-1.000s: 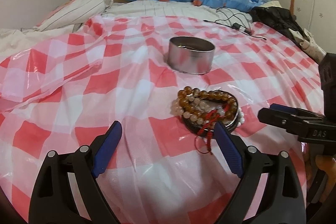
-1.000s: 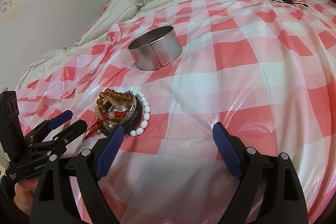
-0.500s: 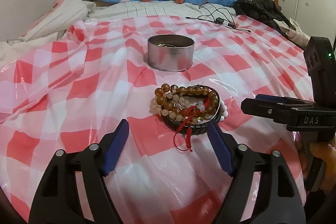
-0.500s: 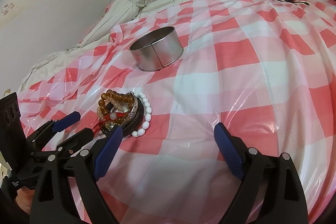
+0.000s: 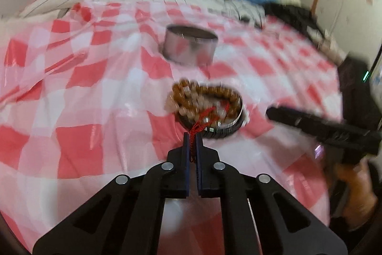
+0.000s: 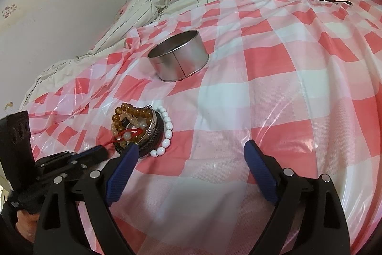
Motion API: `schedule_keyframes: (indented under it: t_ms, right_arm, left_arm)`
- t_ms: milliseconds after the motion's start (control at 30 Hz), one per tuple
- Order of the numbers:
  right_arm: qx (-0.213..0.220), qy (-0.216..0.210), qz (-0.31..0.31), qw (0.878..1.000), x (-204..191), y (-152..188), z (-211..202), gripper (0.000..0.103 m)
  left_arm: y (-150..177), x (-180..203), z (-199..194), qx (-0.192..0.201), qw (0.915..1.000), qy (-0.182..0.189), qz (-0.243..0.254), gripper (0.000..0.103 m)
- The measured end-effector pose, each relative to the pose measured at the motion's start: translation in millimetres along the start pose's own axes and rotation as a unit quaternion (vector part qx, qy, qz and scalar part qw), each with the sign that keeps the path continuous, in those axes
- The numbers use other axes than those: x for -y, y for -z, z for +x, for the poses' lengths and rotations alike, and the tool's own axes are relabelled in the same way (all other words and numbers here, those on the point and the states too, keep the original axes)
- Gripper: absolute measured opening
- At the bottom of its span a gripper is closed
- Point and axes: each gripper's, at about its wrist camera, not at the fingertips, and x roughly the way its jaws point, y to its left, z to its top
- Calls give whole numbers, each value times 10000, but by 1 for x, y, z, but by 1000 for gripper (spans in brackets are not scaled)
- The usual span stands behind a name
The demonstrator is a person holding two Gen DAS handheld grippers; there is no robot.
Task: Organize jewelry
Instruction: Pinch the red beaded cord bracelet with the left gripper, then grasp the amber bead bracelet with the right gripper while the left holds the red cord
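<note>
Checked sheet [image 6: 274, 78] (over the bed) carries tin [image 6: 177, 56], bracelet pile [image 6: 140, 128].

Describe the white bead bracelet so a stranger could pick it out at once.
On the red-and-white checked sheet, nearer the grippers than the round metal tin, lies a bracelet pile. The white bead bracelet curves along its outer right edge: opaque white ovals, unlike the amber beads.

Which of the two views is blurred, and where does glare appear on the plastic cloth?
Left wrist view: motion blur smears the bead bracelets, the metal tin and the background, while the left tool, shut on the red cord, stays fairly sharp. Right wrist view: sharp overall, with white glare streaks on the checkered plastic cloth; fisheye bending curves the edges.
</note>
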Motion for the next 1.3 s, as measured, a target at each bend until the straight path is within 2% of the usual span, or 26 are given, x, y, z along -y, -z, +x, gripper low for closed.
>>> schedule_keyframes:
  t_ms: [67,133,200,267,467,533,633,700,800,867,933,1033,1100,1133,1200,1233,1267,1300]
  right_arm:
    - [0,1,-1,10000,0,0,0,86]
    - [0,-1,0,10000,0,0,0,86]
    - [0,-1,0,10000,0,0,0,86]
    - [-1,4,-3,10000,0,0,0,86]
    - [41,259,-82,9996,-5,-1,-4,87]
    - [75,270,-347,9990,-15,-4,-5,87]
    - [68,187,-1197,9926,-48,-15,1,87]
    - [-35,82,-1904,9817,-72,-25,11,86]
    - [-276,-4,-2521,9673,-92,-39,28,84]
    - [-510,-118,-2779,9592,-98,-49,42,66]
    - [-721,-250,-2932,9530,-102,-56,55,60]
    - [-1162,-518,-3221,9381,-106,-57,76,56]
    - [-1400,-691,-3379,9282,-108,-53,88,44]
    - [-1426,-701,-3410,9265,-108,-51,90,32]
    - [-1360,-731,-3419,9270,-106,-51,89,28]
    - [-1303,-785,-3348,9299,-105,-52,86,17]
    - [-1192,-824,-3217,9357,-102,-55,81,12]
    - [-1130,-863,-3106,9398,-100,-57,77,12]
  left_arm:
    - [-2,-11,-12,285,9991,47,-296,4]
    - [-2,-25,-19,455,9970,-143,-616,4]
    - [1,-42,-16,373,9941,-302,-975,4]
    - [4,-52,-8,213,9919,-262,-1227,4]
    - [5,-49,4,29,9928,-367,-1144,5]
    - [5,-52,6,11,9923,-342,-1188,5]
    - [5,-52,6,-19,9923,-356,-1188,5]
    - [5,-52,7,-42,9921,-357,-1202,5]
    - [5,-53,9,-75,9915,-334,-1251,6]
    - [4,-54,11,-95,9911,-309,-1294,6]
    - [4,-55,12,-113,9908,-290,-1318,6]
    - [3,-56,14,-139,9905,-259,-1346,6]
    - [2,-56,16,-153,9903,-243,-1358,6]
    - [2,-56,16,-157,9903,-239,-1361,6]
    - [1,-56,17,-170,9902,-238,-1368,6]
    - [1,-56,18,-172,9901,-237,-1374,6]
    - [1,-56,19,-174,9900,-238,-1380,6]
    - [1,-56,19,-174,9900,-240,-1382,6]
